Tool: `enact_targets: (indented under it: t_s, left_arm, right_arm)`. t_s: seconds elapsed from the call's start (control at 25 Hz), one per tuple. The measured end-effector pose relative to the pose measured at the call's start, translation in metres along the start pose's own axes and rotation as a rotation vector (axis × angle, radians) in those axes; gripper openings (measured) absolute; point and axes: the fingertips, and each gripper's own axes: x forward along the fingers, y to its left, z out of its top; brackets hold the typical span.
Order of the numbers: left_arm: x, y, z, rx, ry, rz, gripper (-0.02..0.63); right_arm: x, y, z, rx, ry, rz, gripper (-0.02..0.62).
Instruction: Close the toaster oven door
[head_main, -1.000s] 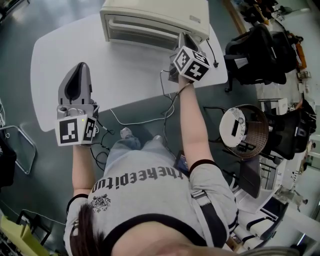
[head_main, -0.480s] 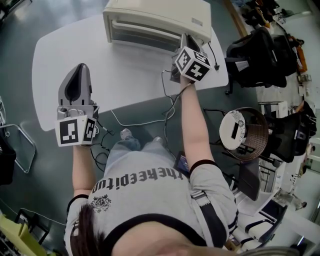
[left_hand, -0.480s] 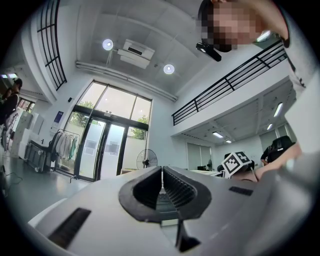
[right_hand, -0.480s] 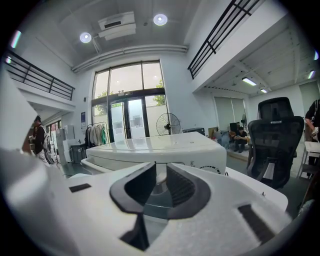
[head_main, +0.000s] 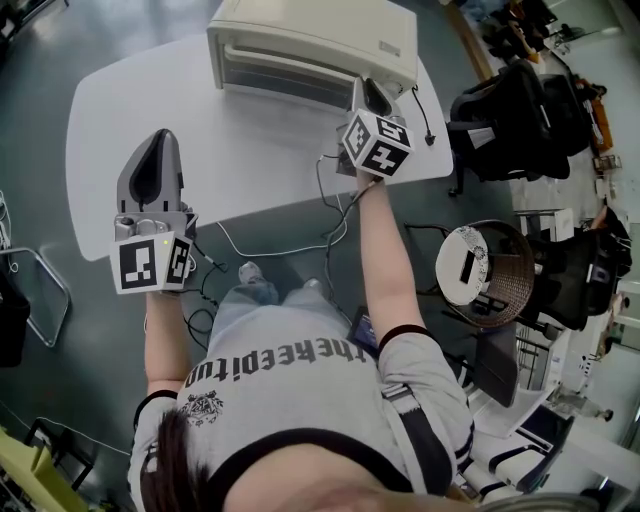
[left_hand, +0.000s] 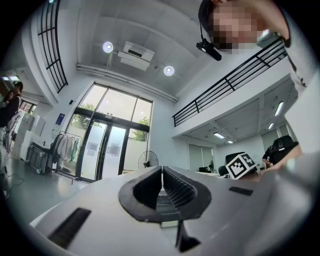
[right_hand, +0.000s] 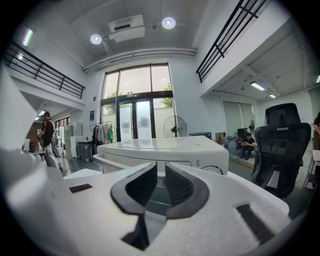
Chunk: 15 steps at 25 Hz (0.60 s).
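Head view: the toaster oven (head_main: 310, 45) stands at the top centre of the frame on the white surface (head_main: 130, 100). Its long front face runs left to right, tilted slightly down toward the right. The right claw (head_main: 368, 90) is just beside the right end of that front. The left claw (head_main: 156, 140) hangs at centre left over the surface, well apart from the oven. Judgement: the right hand is the nearer one for any push on the door. I cannot tell whether the door is fully home.

Left gripper view: this claw points slightly upward at windows and ceiling, with no oven in frame. Its pads are pressed together with nothing between them. The right gripper's marker cube (left_hand: 242, 165) shows at right.

Right gripper view: the oven fills the middle, straight ahead and just above the claw tips (right_hand: 160, 181). Its control dial (right_hand: 218, 170) is to the right. The jaws stand a narrow gap apart, have just been closing, and hold nothing.
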Motion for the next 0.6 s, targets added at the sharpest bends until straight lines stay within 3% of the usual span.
enact_targets:
  t_s: [0.08,0.6]
  left_arm:
    - [-0.003,-0.003,0.004,0.002,-0.005,0.003,0.012]
    - [-0.023,-0.035,0.027,0.016,-0.037,0.039,0.012]
  right_arm:
    - [-0.010,0.008,-0.001,-0.022,-0.002,0.025,0.005]
    - [-0.087,0.047,0.005,-0.131,-0.048,0.198,0.005]
